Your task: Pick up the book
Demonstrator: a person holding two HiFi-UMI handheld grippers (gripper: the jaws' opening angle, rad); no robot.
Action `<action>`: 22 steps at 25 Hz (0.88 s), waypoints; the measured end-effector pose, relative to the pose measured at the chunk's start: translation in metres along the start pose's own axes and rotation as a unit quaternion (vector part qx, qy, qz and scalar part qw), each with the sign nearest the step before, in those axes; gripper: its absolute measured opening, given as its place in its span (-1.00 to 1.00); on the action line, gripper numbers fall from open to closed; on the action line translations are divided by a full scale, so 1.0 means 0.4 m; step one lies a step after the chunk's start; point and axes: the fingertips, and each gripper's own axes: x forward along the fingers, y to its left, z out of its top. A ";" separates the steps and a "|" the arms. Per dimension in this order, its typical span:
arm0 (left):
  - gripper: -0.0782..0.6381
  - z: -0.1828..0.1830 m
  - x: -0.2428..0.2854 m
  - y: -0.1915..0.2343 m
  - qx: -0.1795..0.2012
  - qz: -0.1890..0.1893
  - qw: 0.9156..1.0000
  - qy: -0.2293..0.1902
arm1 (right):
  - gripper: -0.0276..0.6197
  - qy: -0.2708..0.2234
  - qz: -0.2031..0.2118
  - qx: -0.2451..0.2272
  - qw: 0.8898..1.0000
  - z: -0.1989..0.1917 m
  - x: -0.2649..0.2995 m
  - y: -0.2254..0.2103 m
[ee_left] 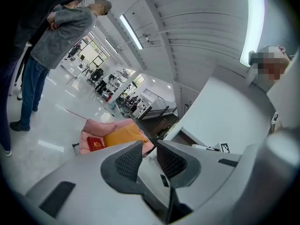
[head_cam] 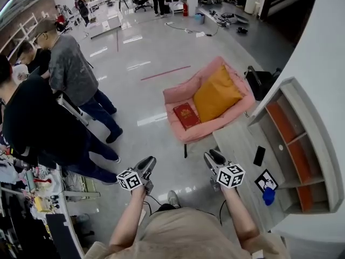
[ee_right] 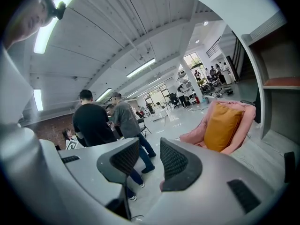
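Observation:
A red book [head_cam: 186, 115] lies flat on the seat of a pink armchair [head_cam: 178, 95], next to an orange cushion [head_cam: 215, 93]. The left gripper view shows the book [ee_left: 95, 144] small and far ahead, left of the jaws. My left gripper [head_cam: 150, 162] and right gripper [head_cam: 213, 155] are held out over the floor, well short of the chair. Each has its jaws a narrow gap apart with nothing between them, as the left gripper [ee_left: 149, 150] and right gripper [ee_right: 150, 148] show in their own views. In the right gripper view only the armchair [ee_right: 241, 108] and cushion [ee_right: 222, 125] appear; the book is hidden.
Two people [head_cam: 70, 69] [head_cam: 32, 123] stand at the left beside a cluttered bench [head_cam: 40, 194]. Right of the chair a grey table [head_cam: 237, 142] bears a black phone [head_cam: 259, 156], a marker card [head_cam: 266, 180] and a blue object [head_cam: 269, 196]. A curved shelf unit [head_cam: 302, 139] lines the right wall.

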 end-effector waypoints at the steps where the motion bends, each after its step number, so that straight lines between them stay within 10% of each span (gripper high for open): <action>1: -0.54 0.015 0.005 0.014 -0.002 -0.004 1.000 0.000 | -0.53 -0.001 -0.003 0.000 1.000 0.004 0.018 0.001; 22: -0.46 0.231 0.232 0.156 -0.021 -0.036 0.998 -0.043 | -0.53 -0.024 0.000 -0.007 1.000 0.188 0.277 -0.138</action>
